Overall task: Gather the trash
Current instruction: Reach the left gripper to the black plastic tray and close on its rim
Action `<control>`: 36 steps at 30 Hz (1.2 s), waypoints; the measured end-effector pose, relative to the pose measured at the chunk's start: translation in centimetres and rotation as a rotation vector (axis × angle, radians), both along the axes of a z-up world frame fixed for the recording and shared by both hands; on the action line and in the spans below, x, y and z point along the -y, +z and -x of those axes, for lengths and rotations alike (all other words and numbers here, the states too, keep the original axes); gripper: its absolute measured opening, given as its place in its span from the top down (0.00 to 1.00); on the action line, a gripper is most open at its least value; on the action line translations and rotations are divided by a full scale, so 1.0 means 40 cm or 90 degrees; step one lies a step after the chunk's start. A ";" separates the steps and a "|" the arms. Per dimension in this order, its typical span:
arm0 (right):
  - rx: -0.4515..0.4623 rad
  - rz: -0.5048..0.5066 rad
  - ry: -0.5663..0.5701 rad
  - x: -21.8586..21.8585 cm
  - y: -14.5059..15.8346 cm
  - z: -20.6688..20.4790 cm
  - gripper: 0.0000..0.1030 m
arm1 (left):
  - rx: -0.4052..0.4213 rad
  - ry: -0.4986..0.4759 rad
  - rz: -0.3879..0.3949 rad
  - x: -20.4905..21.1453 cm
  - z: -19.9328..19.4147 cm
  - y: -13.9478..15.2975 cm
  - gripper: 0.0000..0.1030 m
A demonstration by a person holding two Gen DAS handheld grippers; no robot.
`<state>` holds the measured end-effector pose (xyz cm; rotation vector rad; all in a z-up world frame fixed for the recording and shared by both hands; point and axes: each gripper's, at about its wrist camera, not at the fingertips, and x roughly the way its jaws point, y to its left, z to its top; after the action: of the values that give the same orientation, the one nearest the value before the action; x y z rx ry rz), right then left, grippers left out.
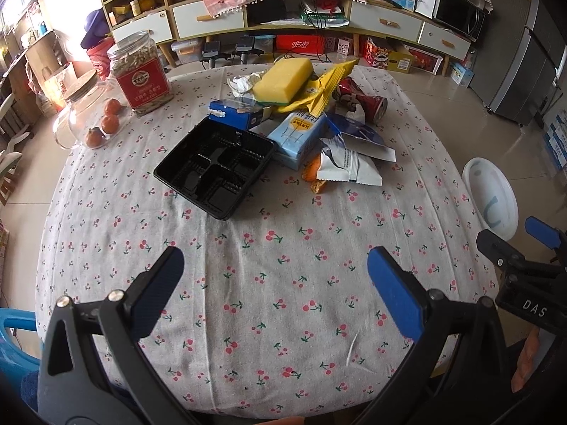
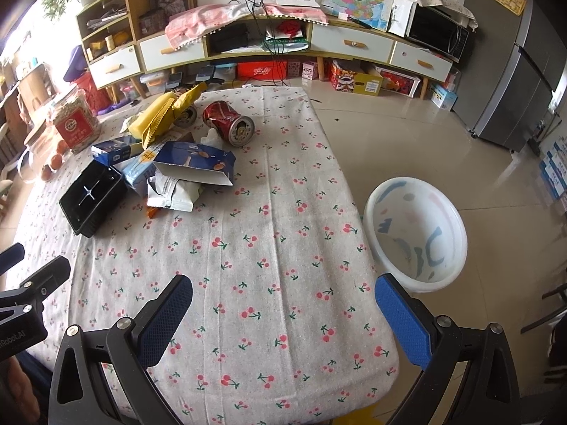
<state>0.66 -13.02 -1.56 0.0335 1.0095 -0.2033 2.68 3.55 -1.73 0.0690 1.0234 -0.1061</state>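
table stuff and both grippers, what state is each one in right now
left gripper: open, empty
right gripper: open, empty
red soda can: crushed, on its side
black plastic tray: empty, open side up
white basin: empty, on floor beside table
seed jar: lid on, upright
glass jar: cork-stoppered, holding small orange-red fruits

White letters "DAS" stand on the black body of the right gripper [image 1: 542, 239]. "nRobot.AI" (its start cut off by the frame edge) stands on the left gripper [image 2: 14, 322]. The red label on the jar [image 1: 141, 74] and the print on the blue carton [image 1: 299, 132] are too small to read.
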 end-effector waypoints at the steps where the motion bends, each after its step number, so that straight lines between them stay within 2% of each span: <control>1: -0.003 0.001 0.002 -0.004 -0.002 -0.006 0.00 | -0.002 0.003 0.002 -0.007 -0.004 -0.002 0.00; 6: -0.010 0.010 0.015 -0.021 -0.015 -0.038 0.00 | -0.017 0.039 0.017 -0.073 -0.047 -0.015 0.00; 9: -0.010 0.011 0.029 -0.027 -0.012 -0.070 0.00 | -0.033 0.080 0.050 -0.146 -0.084 -0.020 0.00; 14: 0.029 -0.122 0.050 0.014 0.058 -0.172 0.00 | -0.039 0.203 0.117 -0.311 -0.132 -0.032 0.00; 17: 0.022 -0.134 0.067 0.012 0.073 -0.257 0.00 | -0.043 0.247 0.145 -0.362 -0.143 -0.052 0.00; 20: -0.037 -0.203 0.094 0.005 0.030 -0.359 0.00 | -0.057 0.258 0.160 -0.365 -0.155 -0.080 0.08; 22: -0.076 -0.242 0.069 0.018 -0.020 -0.414 0.00 | -0.074 0.248 0.178 -0.355 -0.163 -0.097 0.15; 26: -0.125 -0.317 0.015 0.058 -0.118 -0.452 0.02 | -0.079 0.245 0.190 -0.337 -0.196 -0.123 0.19; 28: -0.148 -0.358 -0.004 0.074 -0.162 -0.458 0.07 | -0.091 0.251 0.197 -0.329 -0.218 -0.144 0.28; 32: -0.153 -0.423 -0.038 0.105 -0.214 -0.464 0.09 | -0.109 0.265 0.215 -0.316 -0.251 -0.186 0.36; 33: -0.151 -0.432 -0.043 0.109 -0.224 -0.466 0.12 | -0.112 0.267 0.213 -0.312 -0.256 -0.195 0.40; 35: -0.154 -0.451 -0.043 0.108 -0.249 -0.467 0.27 | -0.121 0.270 0.212 -0.310 -0.259 -0.209 0.62; 36: -0.156 -0.459 -0.041 0.107 -0.256 -0.466 0.41 | -0.124 0.267 0.224 -0.314 -0.257 -0.214 0.76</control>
<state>19.32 -17.29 -11.79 0.7122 1.2849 0.1109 12.94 16.10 -10.27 -0.4829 1.1788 0.0935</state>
